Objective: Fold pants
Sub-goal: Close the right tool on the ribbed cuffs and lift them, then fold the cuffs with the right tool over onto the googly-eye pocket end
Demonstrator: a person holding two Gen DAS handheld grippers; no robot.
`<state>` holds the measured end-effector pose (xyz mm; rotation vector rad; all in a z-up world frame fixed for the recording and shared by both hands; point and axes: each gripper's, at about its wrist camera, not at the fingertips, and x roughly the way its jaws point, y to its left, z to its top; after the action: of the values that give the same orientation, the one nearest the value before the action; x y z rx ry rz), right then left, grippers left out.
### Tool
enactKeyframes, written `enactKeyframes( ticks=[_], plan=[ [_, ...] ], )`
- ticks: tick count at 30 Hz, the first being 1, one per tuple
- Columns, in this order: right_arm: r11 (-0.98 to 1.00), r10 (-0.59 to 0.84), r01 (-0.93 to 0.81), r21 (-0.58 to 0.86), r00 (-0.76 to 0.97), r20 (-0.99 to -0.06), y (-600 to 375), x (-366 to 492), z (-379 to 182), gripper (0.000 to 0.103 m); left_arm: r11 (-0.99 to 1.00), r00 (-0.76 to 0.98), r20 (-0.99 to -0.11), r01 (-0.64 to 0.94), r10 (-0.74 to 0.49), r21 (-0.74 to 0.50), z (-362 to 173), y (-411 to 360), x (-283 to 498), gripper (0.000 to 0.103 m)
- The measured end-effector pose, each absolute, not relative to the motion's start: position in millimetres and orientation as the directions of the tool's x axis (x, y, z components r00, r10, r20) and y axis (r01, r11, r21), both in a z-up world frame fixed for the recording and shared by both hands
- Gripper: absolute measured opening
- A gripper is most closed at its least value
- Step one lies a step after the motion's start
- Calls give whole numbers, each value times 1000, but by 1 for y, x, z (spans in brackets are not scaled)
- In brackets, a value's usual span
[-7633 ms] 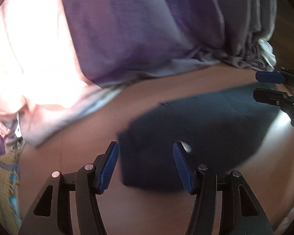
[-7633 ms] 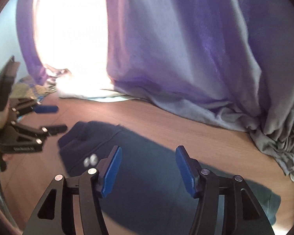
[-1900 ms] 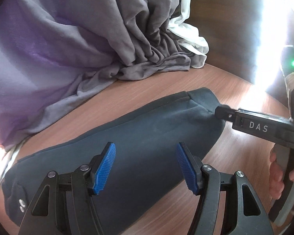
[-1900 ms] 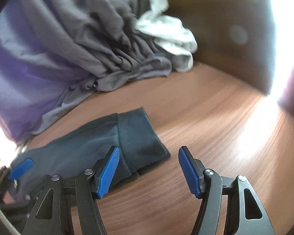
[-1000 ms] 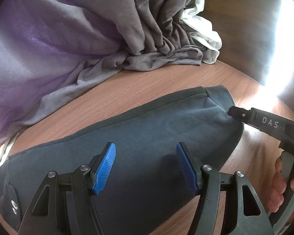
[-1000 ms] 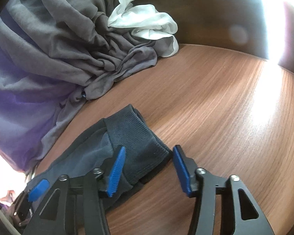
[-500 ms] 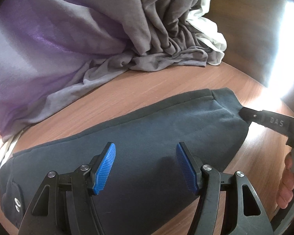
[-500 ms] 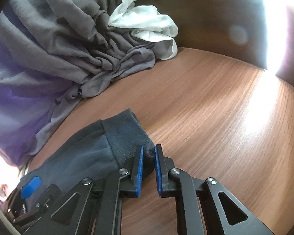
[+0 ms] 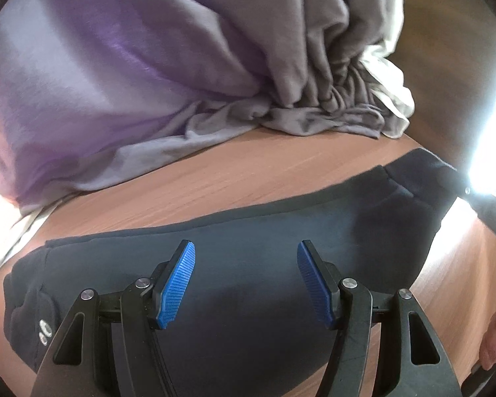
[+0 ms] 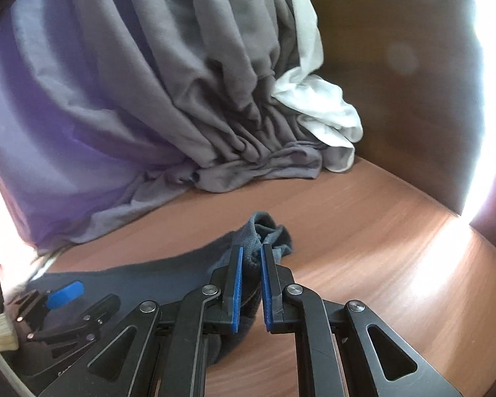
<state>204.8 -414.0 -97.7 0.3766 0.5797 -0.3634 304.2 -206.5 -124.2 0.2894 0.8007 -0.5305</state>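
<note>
Since half a second ago the right gripper (image 10: pixel 251 258) has lifted the pinched cuff (image 10: pixel 264 228) off the wooden tabletop (image 10: pixel 380 248); it now bunches up above the blue pads (image 10: pixel 236 284), which are clamped tight on the fabric. Dark navy sweatpants (image 9: pixel 264 248) lie stretched across the tabletop, waistband end with a small white logo (image 9: pixel 44 330) at the left of the left wrist view, cuff end at the far right where the right gripper's black finger (image 9: pixel 489 208) meets it. Left gripper (image 9: pixel 246 279) hovers over the middle of the leg, fingers spread wide, gripping nothing. Behind: grey-purple curtain (image 10: pixel 132 99) pooled on the tabletop, white cloth (image 10: pixel 317 109) beside it.
</note>
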Motion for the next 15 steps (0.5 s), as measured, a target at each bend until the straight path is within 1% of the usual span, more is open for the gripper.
enactKeyframes(
  ticks=[5,10,15],
  plan=[
    [902,-181,364,230,805,-565,-394,214,-88,11,861,606,-731,507,-313,51,-112,-182,309,64],
    [951,-130,251,182,856,-500,-358,226,-63,11,892,638,-721,448,-272,60,-99,-147,314,64],
    [976,-64,152,156,885,-462,-325,237,-47,11,927,668,-712,369,-215,67,-92,-106,318,63]
  ],
)
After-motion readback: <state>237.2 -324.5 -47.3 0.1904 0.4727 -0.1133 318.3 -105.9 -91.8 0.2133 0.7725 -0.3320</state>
